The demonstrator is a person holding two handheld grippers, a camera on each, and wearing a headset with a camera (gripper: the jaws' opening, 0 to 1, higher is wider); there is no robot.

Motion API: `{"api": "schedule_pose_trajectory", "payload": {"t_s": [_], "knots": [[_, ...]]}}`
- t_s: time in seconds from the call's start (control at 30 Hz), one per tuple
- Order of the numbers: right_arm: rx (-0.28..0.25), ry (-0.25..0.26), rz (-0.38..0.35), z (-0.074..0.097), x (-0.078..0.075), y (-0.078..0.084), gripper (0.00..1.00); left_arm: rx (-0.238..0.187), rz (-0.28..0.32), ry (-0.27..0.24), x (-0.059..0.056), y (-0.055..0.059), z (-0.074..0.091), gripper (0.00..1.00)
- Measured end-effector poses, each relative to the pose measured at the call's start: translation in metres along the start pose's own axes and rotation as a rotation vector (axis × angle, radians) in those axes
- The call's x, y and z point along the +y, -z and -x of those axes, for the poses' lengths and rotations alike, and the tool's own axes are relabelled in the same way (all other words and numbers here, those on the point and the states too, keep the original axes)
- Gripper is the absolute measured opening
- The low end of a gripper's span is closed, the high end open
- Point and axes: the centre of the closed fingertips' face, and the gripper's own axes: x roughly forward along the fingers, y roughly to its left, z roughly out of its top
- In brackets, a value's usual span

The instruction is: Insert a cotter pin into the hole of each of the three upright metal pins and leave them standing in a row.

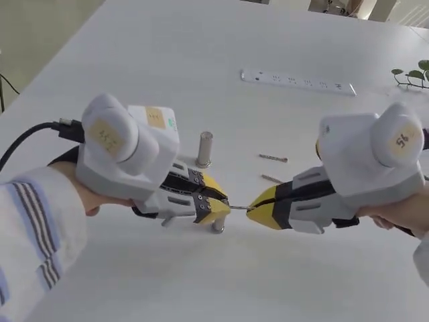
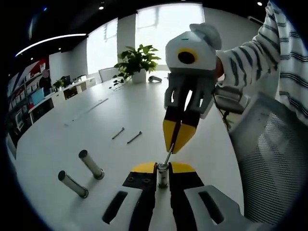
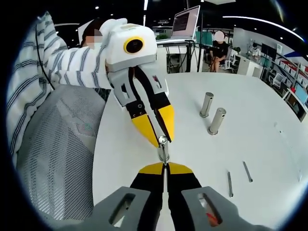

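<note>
Our left gripper (image 1: 224,208) pinches an upright metal pin (image 2: 163,175). Our right gripper (image 1: 251,209) pinches a cotter pin (image 2: 169,156), and its tip touches the metal pin's top. The grippers point at each other, nose to nose, low over the table (image 1: 201,74).
</note>
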Motion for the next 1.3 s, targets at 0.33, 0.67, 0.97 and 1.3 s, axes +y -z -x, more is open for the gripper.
{"api": "schedule_pose_trajectory", "payload": {"t_s": [0.33, 0.67, 0.97, 1.3], "knots": [[-0.011, 0.003, -0.013, -0.004, -0.002, 0.001, 0.00, -0.006, 0.036, -0.001, 0.000, 0.001, 0.000, 0.05], [-0.024, -0.008, -0.004, -0.015, 0.001, -0.004, 0.00, -0.007, 0.046, 0.002, -0.002, 0.000, -0.001, 0.05], [-0.003, -0.006, 0.087, -0.021, 0.002, -0.009, 0.00, -0.004, 0.035, 0.006, -0.002, -0.001, -0.004, 0.05], [0.011, 0.019, 0.144, -0.022, -0.001, -0.009, 0.00, -0.003, 0.035, 0.001, -0.001, -0.001, -0.004, 0.05]]}}
